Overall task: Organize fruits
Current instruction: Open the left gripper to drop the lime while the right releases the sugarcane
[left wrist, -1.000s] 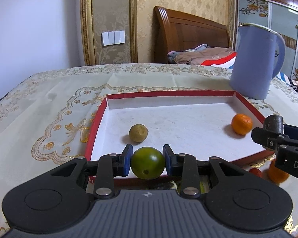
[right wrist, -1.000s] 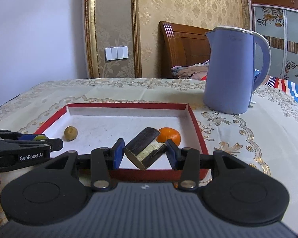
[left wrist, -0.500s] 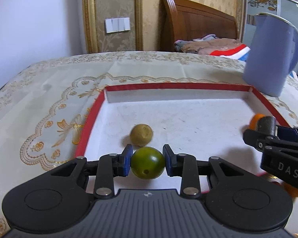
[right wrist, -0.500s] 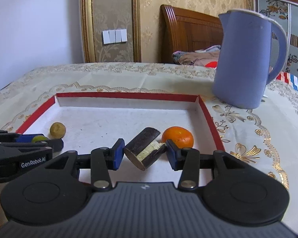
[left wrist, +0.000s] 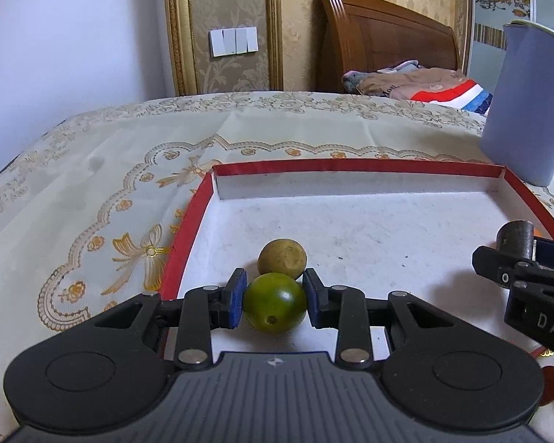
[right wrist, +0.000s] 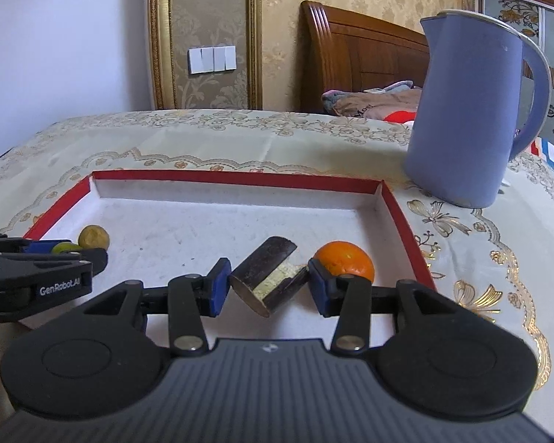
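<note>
Cream and gold embroidered cloth covers the tabletop (left wrist: 103, 170), which spreads out ahead of both pairs of fingers. On it, directly ahead of them, lies a shallow red-rimmed tray (right wrist: 236, 178) with a scuffed white floor. Beyond the tray's far right corner, well ahead and to the right of the right fingers, stands a lavender-blue kettle (right wrist: 469, 118).

The left gripper (left wrist: 275, 298) is seen side-on from the right wrist view, where its black body carries the white lettering "GenRobot.AI". The right gripper (right wrist: 267, 287) shows at the right edge of the left wrist view, with the letters "DAS" readable before the frame cuts them off.

The right fingers are clenched on a dark cylindrical piece (right wrist: 267, 277), which sits tilted between the blue pads with a pale yellowish strip along its side, above the tray's near part. Just past the right-hand pad, touching it in the picture, rests an orange fruit (right wrist: 343, 260) on the tray floor near the right wall.

The left fingers grasp a round green fruit (left wrist: 275, 302), pinched squarely between the two blue pads with its small stem dimple facing the camera, above the tray's near left part. Immediately beyond it, just past the fingertips, a smaller yellow-brown fruit (left wrist: 282, 258) lies on the tray floor; I cannot tell whether the two fruits touch.
</note>
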`<state>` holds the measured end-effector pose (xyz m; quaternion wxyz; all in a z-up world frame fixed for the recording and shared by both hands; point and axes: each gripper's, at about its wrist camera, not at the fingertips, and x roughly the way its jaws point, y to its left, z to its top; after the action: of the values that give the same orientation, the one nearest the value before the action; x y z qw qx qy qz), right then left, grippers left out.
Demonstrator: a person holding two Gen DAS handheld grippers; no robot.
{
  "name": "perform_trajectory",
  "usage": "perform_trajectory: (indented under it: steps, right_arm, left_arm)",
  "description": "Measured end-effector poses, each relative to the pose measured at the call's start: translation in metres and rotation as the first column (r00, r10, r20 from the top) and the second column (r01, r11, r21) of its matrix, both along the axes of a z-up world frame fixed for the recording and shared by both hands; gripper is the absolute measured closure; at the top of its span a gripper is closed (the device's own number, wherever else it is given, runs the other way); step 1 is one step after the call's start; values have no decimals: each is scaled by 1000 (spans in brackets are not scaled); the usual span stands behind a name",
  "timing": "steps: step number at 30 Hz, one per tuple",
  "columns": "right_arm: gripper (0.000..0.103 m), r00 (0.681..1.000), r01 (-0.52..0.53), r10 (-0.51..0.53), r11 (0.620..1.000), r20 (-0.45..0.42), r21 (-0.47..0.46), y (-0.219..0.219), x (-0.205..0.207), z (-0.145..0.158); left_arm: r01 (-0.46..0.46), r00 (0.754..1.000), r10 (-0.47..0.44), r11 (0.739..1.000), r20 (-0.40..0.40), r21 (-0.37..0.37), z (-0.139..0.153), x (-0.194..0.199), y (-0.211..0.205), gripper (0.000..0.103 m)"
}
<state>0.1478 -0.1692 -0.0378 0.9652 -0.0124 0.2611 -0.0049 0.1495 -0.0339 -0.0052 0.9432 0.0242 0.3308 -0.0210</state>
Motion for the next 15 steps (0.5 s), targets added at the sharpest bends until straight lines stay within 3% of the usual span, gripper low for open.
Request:
perform_trajectory:
  steps: [8,9,11,12,13,15]
  right_arm:
    - [60,998,53,-53,998,-21,-17,-4,21,-1]
    - [62,998,55,-55,998,-36,-8,-6,25,-2]
    - [62,996,62,-60,998,-62,17,-11,28,-5]
    - [61,997,56,-55,998,-52,11,-11,26,-5]
    - [61,997,55,-54,998,-50,3,-10,24,-5]
    - [53,998,51,-51,999,-41,2,-9,21,-4]
  left_arm:
    - [-5,1000,5,1000,7,-20,0,1,4,70]
    - [-6,1000,7,1000,13,-14,0,0,4,67]
    - [-16,999,16,1000,39,9,1,-4,2,48]
    - [-19,999,18,1000,51,12,2,-5,2,33]
    - [-19,997,19,1000,73,5,4,-7,2,28]
    - [-16,994,16,1000,106,2,8,-11,2,28]
